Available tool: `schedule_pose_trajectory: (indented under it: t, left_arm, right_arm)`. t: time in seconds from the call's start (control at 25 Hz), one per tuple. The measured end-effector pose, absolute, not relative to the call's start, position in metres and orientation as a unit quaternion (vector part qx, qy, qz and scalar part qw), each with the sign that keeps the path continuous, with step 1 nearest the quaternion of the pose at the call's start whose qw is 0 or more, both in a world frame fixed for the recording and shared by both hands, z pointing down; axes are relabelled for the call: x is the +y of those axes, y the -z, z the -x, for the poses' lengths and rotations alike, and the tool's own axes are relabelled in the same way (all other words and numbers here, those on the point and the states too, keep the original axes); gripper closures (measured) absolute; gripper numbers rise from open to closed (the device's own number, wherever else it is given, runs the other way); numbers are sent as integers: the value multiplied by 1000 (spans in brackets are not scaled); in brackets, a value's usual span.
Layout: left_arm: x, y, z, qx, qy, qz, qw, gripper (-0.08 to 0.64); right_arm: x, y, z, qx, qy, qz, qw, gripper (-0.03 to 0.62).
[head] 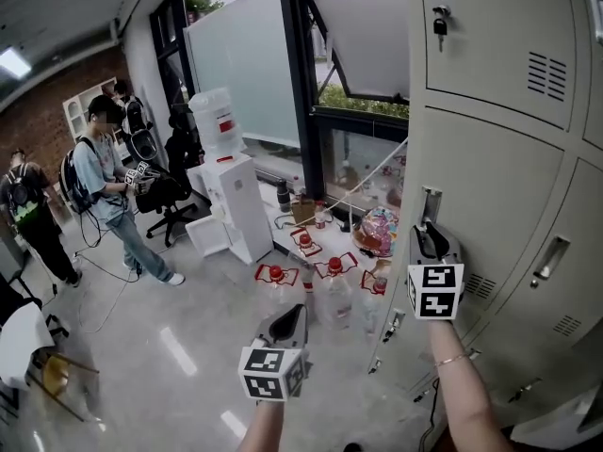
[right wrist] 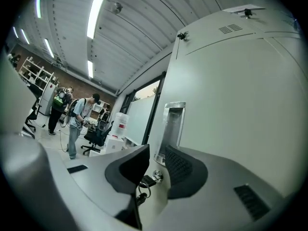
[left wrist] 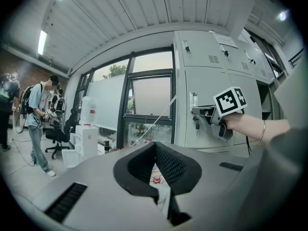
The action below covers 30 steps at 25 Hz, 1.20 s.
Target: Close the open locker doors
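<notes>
Right arm: the right forearm (head: pixel 464 389) reaches up from the lower edge of the head view, a thin bracelet (head: pixel 450 359) at the wrist; in the left gripper view it comes in level from the right.
Right hand-held gripper (head: pixel 431 235): it is pointed roughly level at the front of the grey lockers (head: pixel 528 83), marker cube facing the camera. Its jaws stand apart and no pad is seen pressing on anything.
Locker door (right wrist: pixel 231 95): it fills the right half of the right gripper view. Its recessed metal handle (right wrist: pixel 172 124) stands just beyond the jaw tips, and the lock with its key (right wrist: pixel 154 176) sits low between the jaws, a key ring hanging beneath. Whether this door is fully shut cannot be told.
Left arm: the left forearm (head: pixel 264 433) rises from the bottom centre of the head view, held lower than the right.
Left hand-held gripper (head: pixel 287 316): its jaw tips meet with nothing between them. It is well apart from the lockers, aimed towards the window (left wrist: pixel 151 95) and the red-capped bottles (head: pixel 275 273) on the floor.
Room: people stand at far left near a water dispenser (head: pixel 221 149).
</notes>
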<state>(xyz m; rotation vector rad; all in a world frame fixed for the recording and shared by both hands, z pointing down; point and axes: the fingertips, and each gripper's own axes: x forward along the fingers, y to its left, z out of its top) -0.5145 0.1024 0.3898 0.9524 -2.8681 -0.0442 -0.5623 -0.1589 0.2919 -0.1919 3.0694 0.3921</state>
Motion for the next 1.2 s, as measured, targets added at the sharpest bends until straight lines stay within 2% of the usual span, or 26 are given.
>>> schedule_pose_trajectory:
  t: [0.68,0.92,1.2]
  left_arm:
    - [103,-396,517,-946,21,-319,64,540]
    - [96,-394,502,-936,23,-346,58,540]
    - [57,-394,465,-904,23,-422,60,540]
  right_arm:
    - [-166,-290,568,990,-125,67,14,526]
    - [-141,-287,522,992,-113,42,30,526]
    - [-127,-283,433,995,-72,17,61,526]
